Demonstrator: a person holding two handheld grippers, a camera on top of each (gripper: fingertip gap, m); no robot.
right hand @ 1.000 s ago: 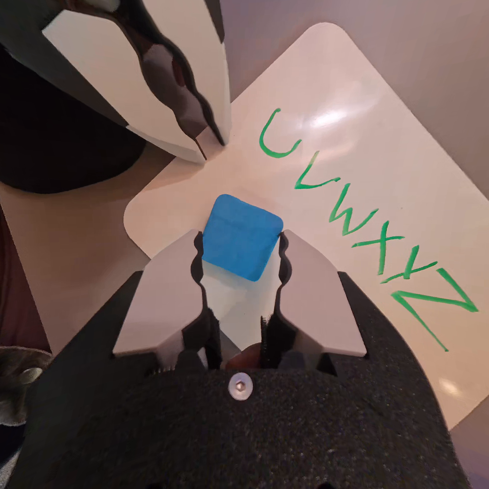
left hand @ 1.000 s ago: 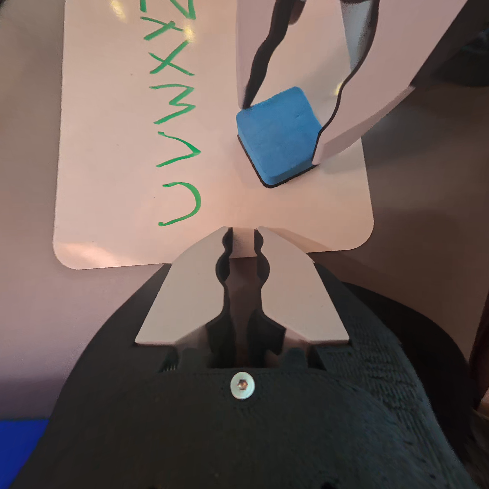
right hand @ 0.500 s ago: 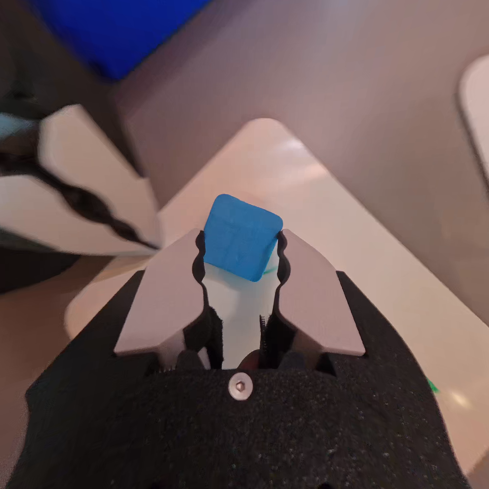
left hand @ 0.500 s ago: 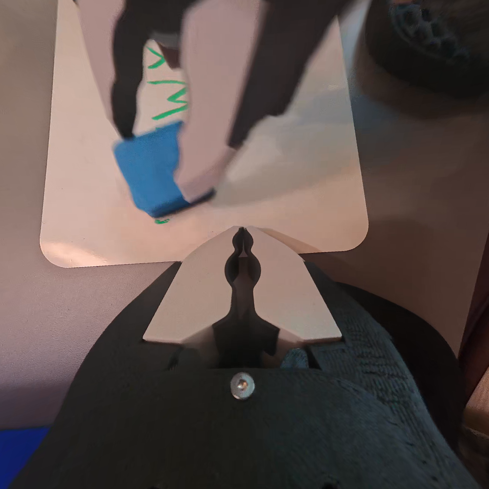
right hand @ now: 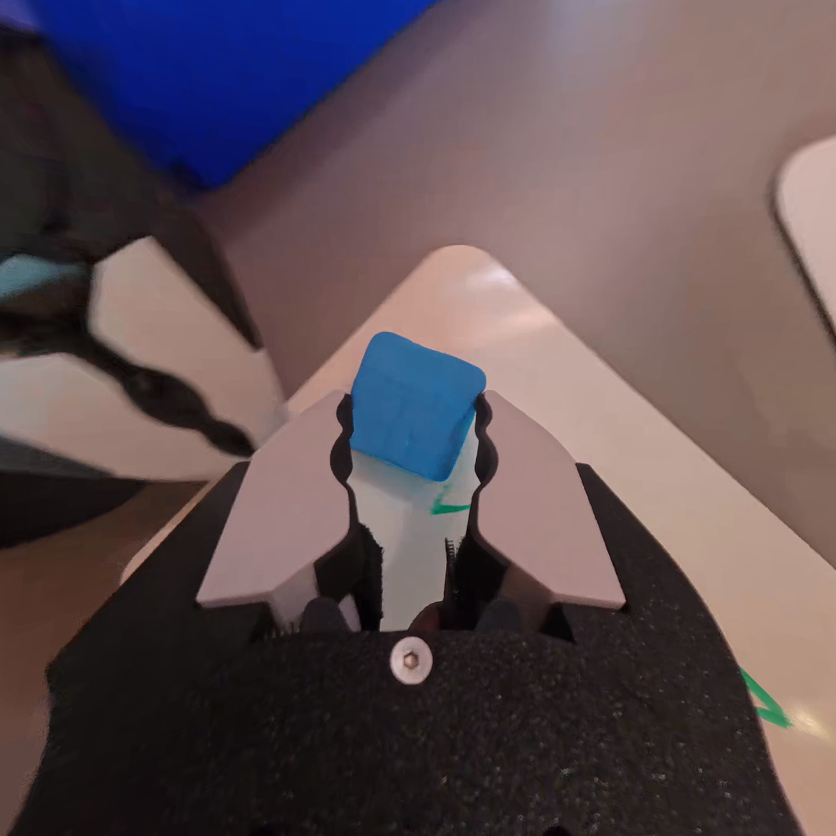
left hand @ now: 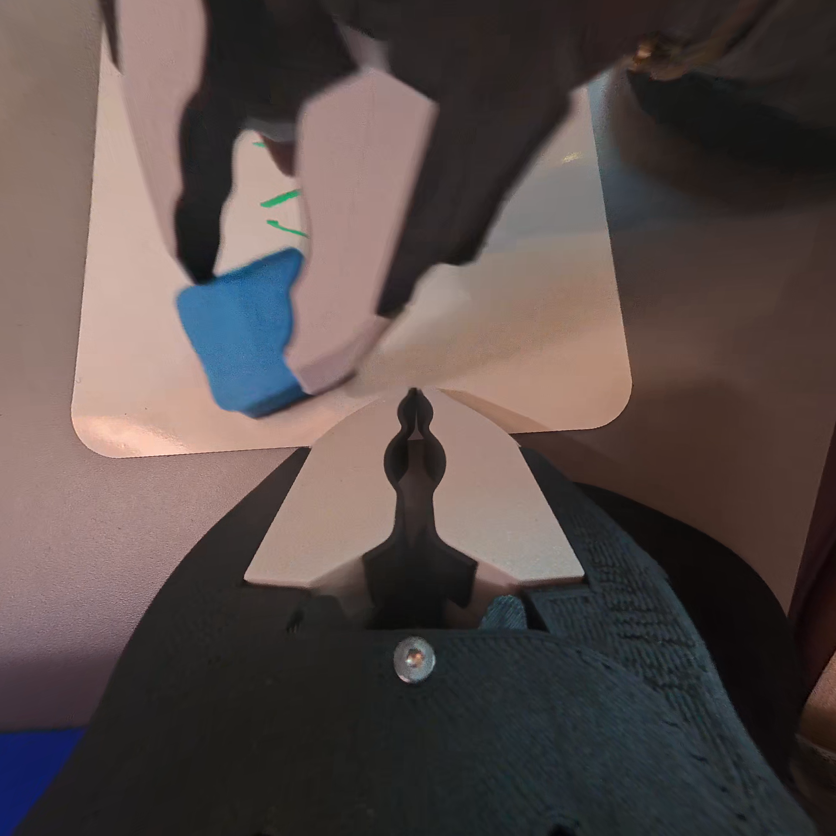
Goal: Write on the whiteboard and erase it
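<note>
One blue square eraser (right hand: 414, 405) pressed on glossy whiteboard (right hand: 588, 429).

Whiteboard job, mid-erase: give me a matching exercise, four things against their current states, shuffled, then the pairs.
1. left hand-held gripper
2. right hand-held gripper
3. square blue foam eraser
4. white rounded-corner whiteboard

A. pressed on the board's near left part
B. shut, empty, tips at the board's near edge
C. only a few green strokes showing
D. clamped on the blue block

Pairs: 1-B, 2-D, 3-A, 4-C

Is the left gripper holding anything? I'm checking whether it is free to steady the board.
No. The left gripper is shut on nothing, its tips at the whiteboard's near edge.
</note>
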